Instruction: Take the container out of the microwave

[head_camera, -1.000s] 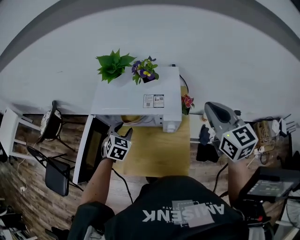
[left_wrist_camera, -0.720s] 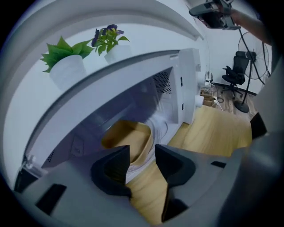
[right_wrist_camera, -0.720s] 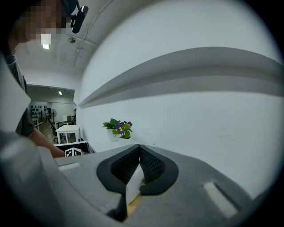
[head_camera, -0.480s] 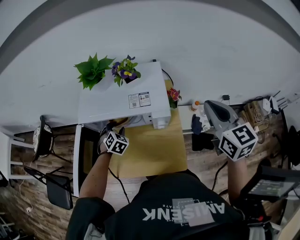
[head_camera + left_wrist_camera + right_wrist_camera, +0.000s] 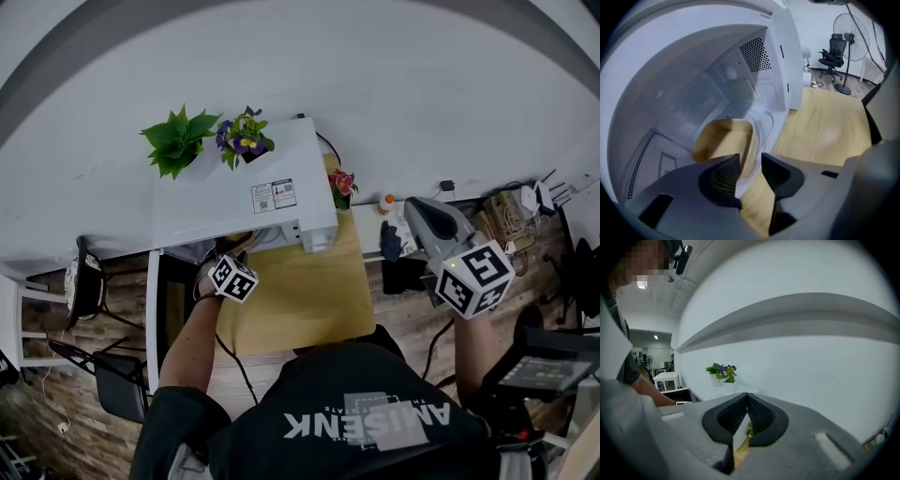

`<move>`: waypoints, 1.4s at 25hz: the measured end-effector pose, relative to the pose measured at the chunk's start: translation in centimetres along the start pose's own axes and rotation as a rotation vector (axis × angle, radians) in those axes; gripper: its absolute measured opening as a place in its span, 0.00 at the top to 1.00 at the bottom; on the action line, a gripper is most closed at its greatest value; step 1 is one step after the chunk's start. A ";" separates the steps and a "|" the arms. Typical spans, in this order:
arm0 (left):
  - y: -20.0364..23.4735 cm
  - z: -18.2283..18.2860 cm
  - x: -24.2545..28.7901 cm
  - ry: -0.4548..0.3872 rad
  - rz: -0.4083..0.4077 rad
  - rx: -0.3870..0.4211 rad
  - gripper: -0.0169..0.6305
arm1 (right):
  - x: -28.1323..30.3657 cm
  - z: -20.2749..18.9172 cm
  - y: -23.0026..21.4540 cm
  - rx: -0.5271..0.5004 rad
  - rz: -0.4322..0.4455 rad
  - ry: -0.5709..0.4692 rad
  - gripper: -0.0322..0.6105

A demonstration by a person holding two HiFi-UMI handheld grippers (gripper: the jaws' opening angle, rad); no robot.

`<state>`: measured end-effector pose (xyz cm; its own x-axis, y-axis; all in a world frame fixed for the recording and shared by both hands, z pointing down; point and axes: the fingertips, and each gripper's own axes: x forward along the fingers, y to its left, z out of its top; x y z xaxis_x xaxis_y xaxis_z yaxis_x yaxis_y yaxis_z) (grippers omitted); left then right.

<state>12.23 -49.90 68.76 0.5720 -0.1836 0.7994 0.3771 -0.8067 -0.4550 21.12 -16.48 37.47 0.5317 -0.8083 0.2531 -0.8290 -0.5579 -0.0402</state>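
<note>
The white microwave [image 5: 234, 192] stands on a wooden table [image 5: 300, 300] with its door [image 5: 155, 309] swung open to the left. Inside, a tan container [image 5: 723, 140] sits on the glass turntable [image 5: 764, 129]. My left gripper [image 5: 750, 161] reaches into the opening, and its jaws are closing with the container's right wall between them; the pads do not press on it. From the head view its marker cube [image 5: 232, 278] shows at the microwave's mouth. My right gripper [image 5: 746, 395] is shut on nothing and hangs off to the right [image 5: 420, 217], away from the microwave.
Two potted plants [image 5: 175, 139] [image 5: 242, 136] stand on the microwave's top, and red flowers [image 5: 340, 183] sit beside it. Folding chairs [image 5: 82, 281] stand left of the open door. A black office chair [image 5: 830, 50] and a fan [image 5: 849, 37] stand across the room.
My left gripper has gone down and forward into the microwave's opening. My right gripper has hardly moved. The head camera has shifted, so the microwave sits further left in the picture.
</note>
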 end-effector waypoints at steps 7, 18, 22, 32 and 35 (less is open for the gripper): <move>0.0 0.3 0.3 0.009 -0.045 0.025 0.90 | -0.5 -0.4 -0.2 -0.005 0.003 0.016 0.94; -1.0 0.7 -2.1 -0.007 -0.105 -0.010 0.94 | 0.2 -1.1 -1.1 0.017 0.067 0.003 0.94; -1.7 1.3 -4.3 -0.029 -0.123 -0.040 0.94 | 1.6 -0.6 -1.0 -0.001 0.143 -0.002 0.94; -5.8 2.6 -11.3 -0.080 -0.131 -0.062 0.94 | 3.9 0.8 -0.2 -0.022 0.304 -0.028 0.94; -7.0 2.5 -13.1 -0.056 -0.130 -0.108 0.94 | 4.3 1.2 0.1 -0.028 0.349 -0.035 0.94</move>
<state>3.94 -40.48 60.52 0.5643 -0.0451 0.8243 0.3717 -0.8777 -0.3024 23.50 -20.21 37.38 0.2207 -0.9555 0.1956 -0.9659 -0.2420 -0.0923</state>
